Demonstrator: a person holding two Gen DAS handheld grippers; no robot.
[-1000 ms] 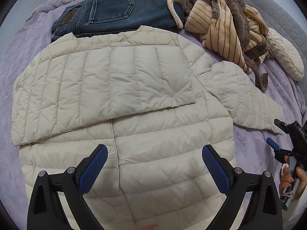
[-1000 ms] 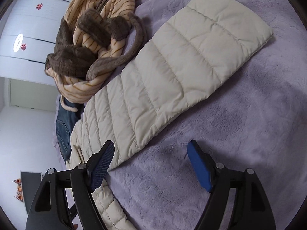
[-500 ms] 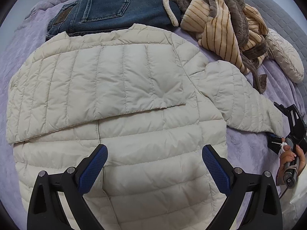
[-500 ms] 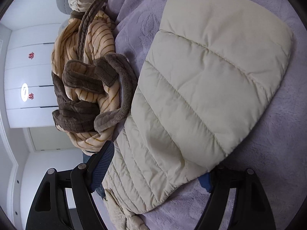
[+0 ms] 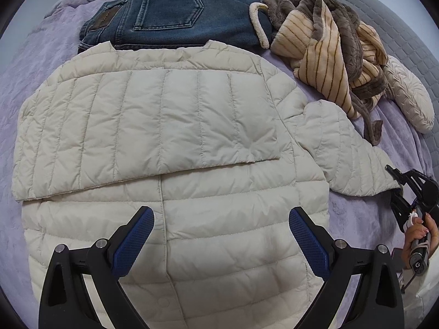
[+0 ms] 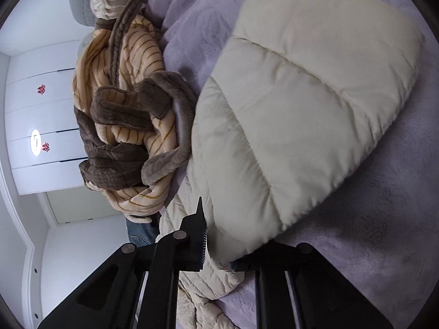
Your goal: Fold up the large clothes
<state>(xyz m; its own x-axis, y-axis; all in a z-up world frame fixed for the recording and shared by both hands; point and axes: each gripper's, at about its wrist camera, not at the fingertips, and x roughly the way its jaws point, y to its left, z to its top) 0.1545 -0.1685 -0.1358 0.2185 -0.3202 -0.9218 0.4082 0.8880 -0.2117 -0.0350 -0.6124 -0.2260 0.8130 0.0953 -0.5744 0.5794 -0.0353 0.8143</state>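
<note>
While my left tongs (image 5: 219,235) hover spread, my right tongs (image 6: 219,249) pinching the sleeve cuff (image 6: 274,219) should carry it flat across the jacket (image 5: 175,235).

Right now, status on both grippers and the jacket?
Left gripper open above jacket. Right gripper shut on sleeve. Other sleeve already folded across. Jeans and robe lie beyond, not blocking.

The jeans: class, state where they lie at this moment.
In the left wrist view the jeans lie folded at the far edge of the bed, just beyond the collar of the cream puffer jacket, with the striped brown robe to their right.
</note>
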